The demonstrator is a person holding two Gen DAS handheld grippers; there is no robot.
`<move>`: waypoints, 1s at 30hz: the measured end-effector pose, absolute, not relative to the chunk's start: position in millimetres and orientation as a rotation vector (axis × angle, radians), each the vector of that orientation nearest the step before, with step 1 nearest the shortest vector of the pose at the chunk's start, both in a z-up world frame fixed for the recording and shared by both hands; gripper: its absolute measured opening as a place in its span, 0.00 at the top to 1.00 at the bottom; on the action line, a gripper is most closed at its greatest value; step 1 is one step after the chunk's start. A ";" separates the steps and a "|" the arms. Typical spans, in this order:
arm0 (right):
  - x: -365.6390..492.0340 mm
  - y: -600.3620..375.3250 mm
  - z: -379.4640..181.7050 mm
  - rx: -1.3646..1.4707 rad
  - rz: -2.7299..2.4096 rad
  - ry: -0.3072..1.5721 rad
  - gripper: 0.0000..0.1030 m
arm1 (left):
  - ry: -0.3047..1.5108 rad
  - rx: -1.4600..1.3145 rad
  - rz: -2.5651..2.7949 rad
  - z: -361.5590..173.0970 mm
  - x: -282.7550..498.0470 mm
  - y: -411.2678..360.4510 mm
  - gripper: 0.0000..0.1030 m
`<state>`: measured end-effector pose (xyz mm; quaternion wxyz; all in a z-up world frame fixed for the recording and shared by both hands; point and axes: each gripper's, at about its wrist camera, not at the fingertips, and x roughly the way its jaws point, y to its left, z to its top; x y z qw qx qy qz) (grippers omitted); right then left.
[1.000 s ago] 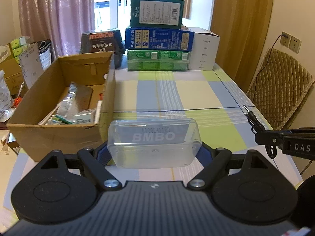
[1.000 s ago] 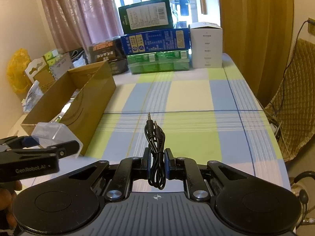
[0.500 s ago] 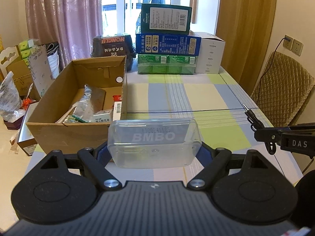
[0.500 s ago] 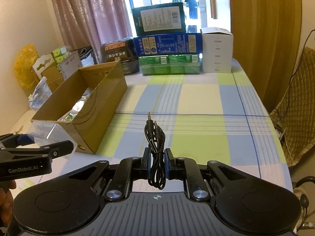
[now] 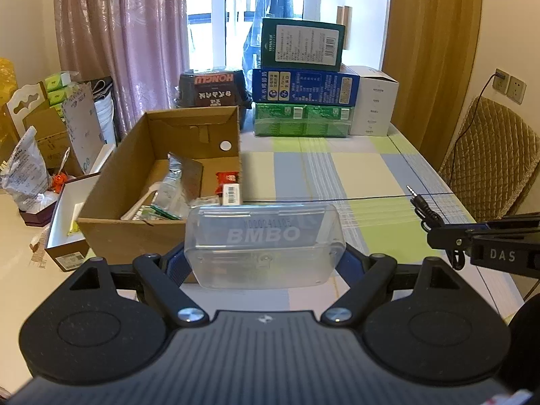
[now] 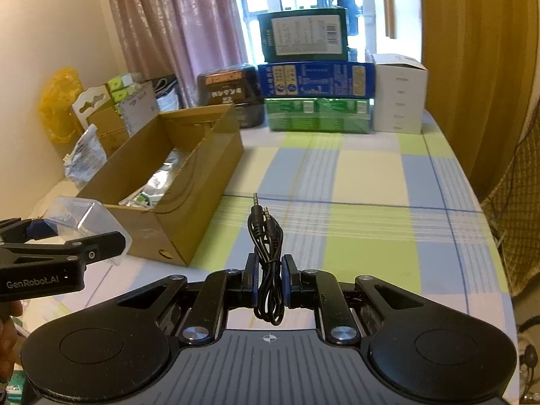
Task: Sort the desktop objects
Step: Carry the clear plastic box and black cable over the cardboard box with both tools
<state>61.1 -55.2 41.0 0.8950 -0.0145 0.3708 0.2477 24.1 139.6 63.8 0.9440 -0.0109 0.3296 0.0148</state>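
Observation:
A clear plastic case (image 5: 265,244) marked BMBO is clamped sideways in my left gripper (image 5: 265,263), held above the table's near edge, just in front of the open cardboard box (image 5: 111,209). The same case (image 6: 79,217) and the left gripper (image 6: 101,246) show at the left of the right wrist view. My right gripper (image 6: 269,278) is shut on a bundled black audio cable (image 6: 266,253), whose two plugs point up and forward. That cable (image 5: 427,211) and the right gripper (image 5: 442,241) appear at the right of the left wrist view.
The cardboard box (image 6: 189,182) holds several packets and small cartons. Stacked boxes (image 5: 303,81) and a white carton (image 5: 373,106) stand at the table's far end. The checked tablecloth (image 6: 364,182) lies between. A quilted chair (image 5: 489,162) is at the right, clutter on the floor at the left.
Both grippers have risen and pulled back a little, so I see deeper into the cardboard box. The case and the cable stay held as before.

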 end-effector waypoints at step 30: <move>78.5 60.0 40.4 -0.100 0.672 0.754 0.90 | 0.656 0.004 0.122 83.0 29.5 226.4 0.19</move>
